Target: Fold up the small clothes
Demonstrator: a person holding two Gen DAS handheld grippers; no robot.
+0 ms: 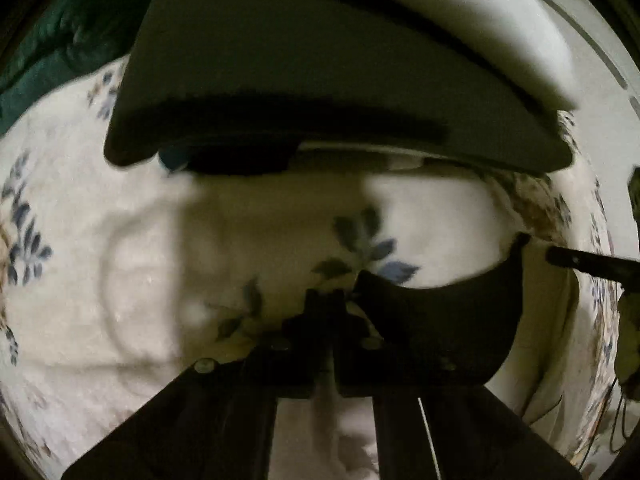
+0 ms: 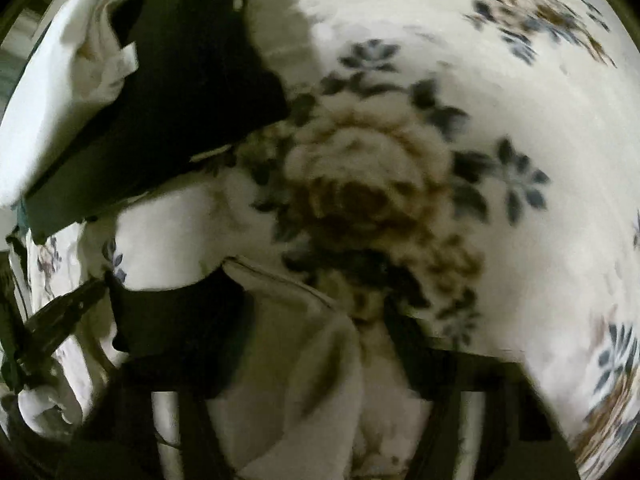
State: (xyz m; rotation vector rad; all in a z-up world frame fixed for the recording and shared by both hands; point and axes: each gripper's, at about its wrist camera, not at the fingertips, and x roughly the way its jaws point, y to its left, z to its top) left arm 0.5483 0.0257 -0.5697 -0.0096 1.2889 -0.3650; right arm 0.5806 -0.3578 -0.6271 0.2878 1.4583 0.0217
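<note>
both cams ride right behind their tongs, aimed down, close over the floral sheet (image 1: 120, 280). left gripper (image 1: 326, 300) view is sharp, right one blurry. both catch the dark folded garment (image 1: 320, 92) beyond the tips

We are in a home, most likely a bedroom: we see a soft cream bedspread (image 1: 100, 280) printed with blue and brown flowers, a stack of folded clothes (image 1: 320, 80) lying on it, and a green quilt (image 1: 60, 48) behind.
</note>
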